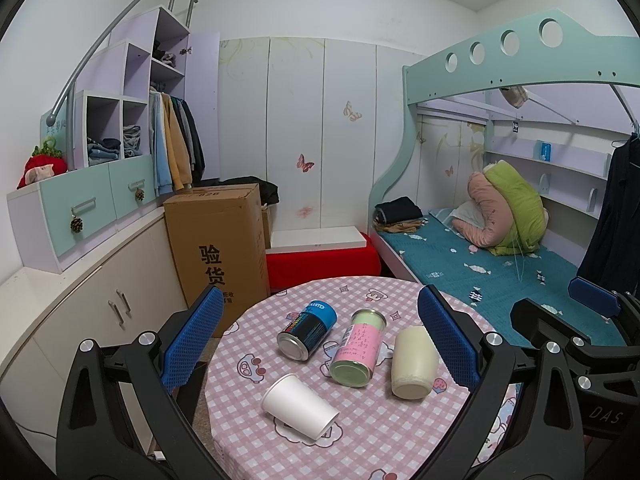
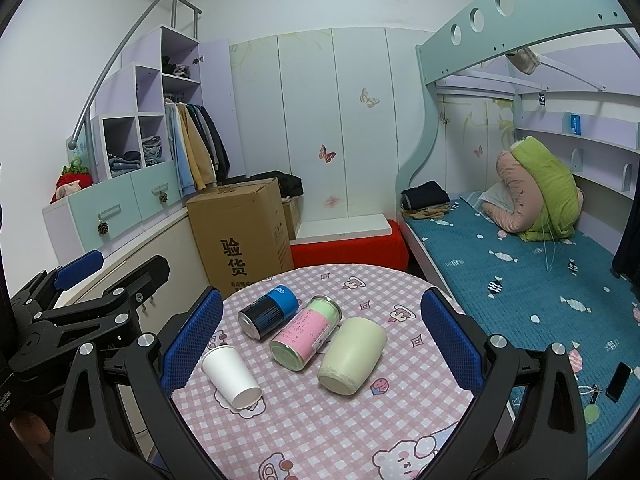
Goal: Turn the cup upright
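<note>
A white paper cup (image 1: 298, 406) lies on its side on the round table with the pink checked cloth (image 1: 400, 432); it also shows in the right wrist view (image 2: 231, 376). A cream ceramic cup (image 1: 413, 362) (image 2: 352, 354) lies on its side too. Between them lie a pink-and-green can (image 1: 358, 348) (image 2: 306, 332) and a blue-and-black can (image 1: 307, 330) (image 2: 269, 311). My left gripper (image 1: 320, 336) is open and empty above the table. My right gripper (image 2: 322, 338) is open and empty, a little back from the cups.
A cardboard box (image 1: 218, 244) and a red stool (image 1: 324, 262) stand behind the table. White cabinets (image 1: 100, 300) are at the left, a bunk bed (image 1: 500, 264) at the right. The right gripper shows at the right edge of the left wrist view (image 1: 592, 300).
</note>
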`<state>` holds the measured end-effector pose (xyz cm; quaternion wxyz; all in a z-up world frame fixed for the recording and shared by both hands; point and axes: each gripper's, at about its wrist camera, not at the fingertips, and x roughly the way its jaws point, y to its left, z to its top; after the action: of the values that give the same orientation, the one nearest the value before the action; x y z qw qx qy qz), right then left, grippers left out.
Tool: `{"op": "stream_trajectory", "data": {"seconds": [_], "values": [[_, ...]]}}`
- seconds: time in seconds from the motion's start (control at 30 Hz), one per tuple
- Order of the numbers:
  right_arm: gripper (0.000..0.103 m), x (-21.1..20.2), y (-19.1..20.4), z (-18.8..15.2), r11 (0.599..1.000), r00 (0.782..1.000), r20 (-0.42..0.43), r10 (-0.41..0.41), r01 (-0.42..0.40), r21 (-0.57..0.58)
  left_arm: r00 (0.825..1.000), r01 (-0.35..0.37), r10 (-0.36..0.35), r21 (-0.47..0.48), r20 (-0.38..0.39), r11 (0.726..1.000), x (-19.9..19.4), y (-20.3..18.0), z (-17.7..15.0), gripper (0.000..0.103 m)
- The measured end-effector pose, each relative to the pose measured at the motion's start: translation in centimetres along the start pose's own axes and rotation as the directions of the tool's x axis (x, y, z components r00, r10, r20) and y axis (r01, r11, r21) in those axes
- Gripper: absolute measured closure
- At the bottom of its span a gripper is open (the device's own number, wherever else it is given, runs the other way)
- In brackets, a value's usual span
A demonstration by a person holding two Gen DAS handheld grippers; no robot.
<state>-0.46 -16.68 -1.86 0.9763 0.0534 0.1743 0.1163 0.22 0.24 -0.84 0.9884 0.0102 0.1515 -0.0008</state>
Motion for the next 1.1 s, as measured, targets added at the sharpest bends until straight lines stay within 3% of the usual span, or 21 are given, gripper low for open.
{"op": "stream_trajectory", "data": {"seconds": [0.3,0.53,0.87,1.1], "values": [[0.007,0.7,0.1,-0.4,1.0,1.0,-0.008,-0.004,0.004,0.004,1.0,0.002,-0.002,0.003,-0.007,1.0,0.2,0.2,-0.4,0.005],[0.007,1.6,-0.8,-0.4,1.0,1.0,-0.026,-0.012,0.013,0.017,0.999,0.011,-0.01,0.011,-0.041,1.0,3.2,-0.2,-2.1,0.005],[0.007,4.4,-4.1,-1.4,0.997,0.996,-0.081,-0.043,0.048,0.058,0.988,0.051,-0.047,0.02,-0.147,0.999,8.1,-3.4,-2.4,0.005],[0.007,7.8,-8.0,-3.1,0.989,0.984,-0.157,-0.087,0.105,0.106,0.963,0.083,-0.069,0.041,-0.262,0.996,13.5,-6.6,-4.7,0.005]]}}
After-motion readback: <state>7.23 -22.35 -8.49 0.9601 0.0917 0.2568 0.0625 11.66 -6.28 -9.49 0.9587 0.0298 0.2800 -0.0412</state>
